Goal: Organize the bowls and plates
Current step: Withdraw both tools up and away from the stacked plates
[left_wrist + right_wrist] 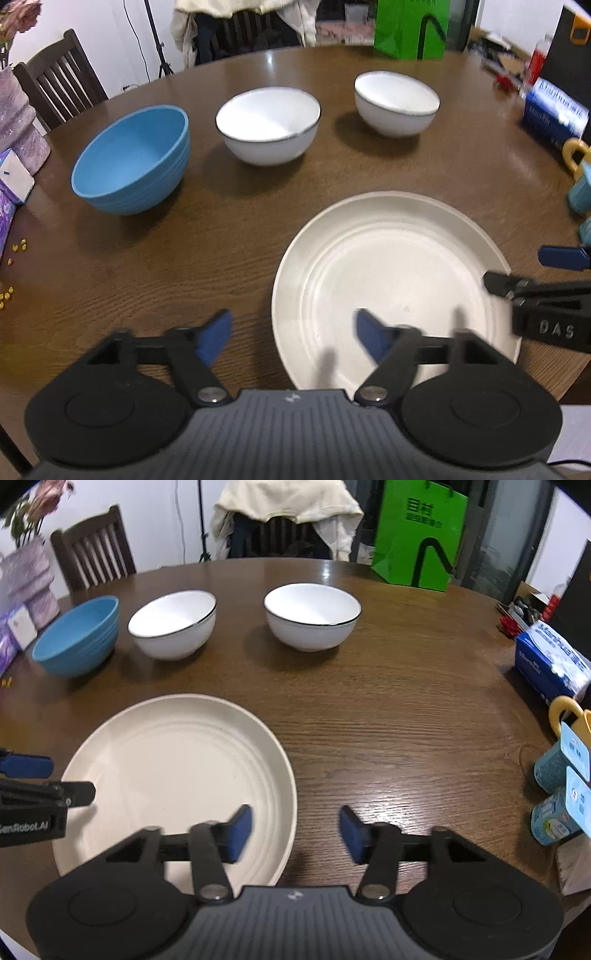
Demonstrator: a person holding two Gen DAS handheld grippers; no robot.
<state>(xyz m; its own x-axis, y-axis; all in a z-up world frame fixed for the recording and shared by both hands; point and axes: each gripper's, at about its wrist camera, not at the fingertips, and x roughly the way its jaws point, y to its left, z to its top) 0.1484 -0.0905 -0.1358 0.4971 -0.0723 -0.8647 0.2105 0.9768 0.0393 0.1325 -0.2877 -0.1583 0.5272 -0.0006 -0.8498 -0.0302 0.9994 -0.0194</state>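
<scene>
Blue bowl (131, 158): far left on the brown wooden bench (240, 236), upright, mouth up, ribbed outer wall.

White bowl, left (267, 125): just right of the blue bowl, upright, dark rim line.

White bowl, right (397, 103): further right, apart from its twin, upright, same dark rim.

The three bowls form a row across the far half of the bench.

Cream plate (391, 258): round, lying flat, face up, near edge of the bench, in front of the right white bowl.

Left tool (293, 338): jaws wide apart, nothing gripped. The plate's left rim lies between the blue pads; the right pad (369, 338) hangs over the plate, the left over bare wood.

Right tool (295, 830): jaws fairly wide, holding nothing. The plate's right rim lies between its pads.

Writing: "GenRobot.AI" on the left tool's side, seen from the right wrist. Green bag (417, 535) at the far edge carries characters too small to read. Blue box (550, 661), right edge, lettering blurred.
</scene>
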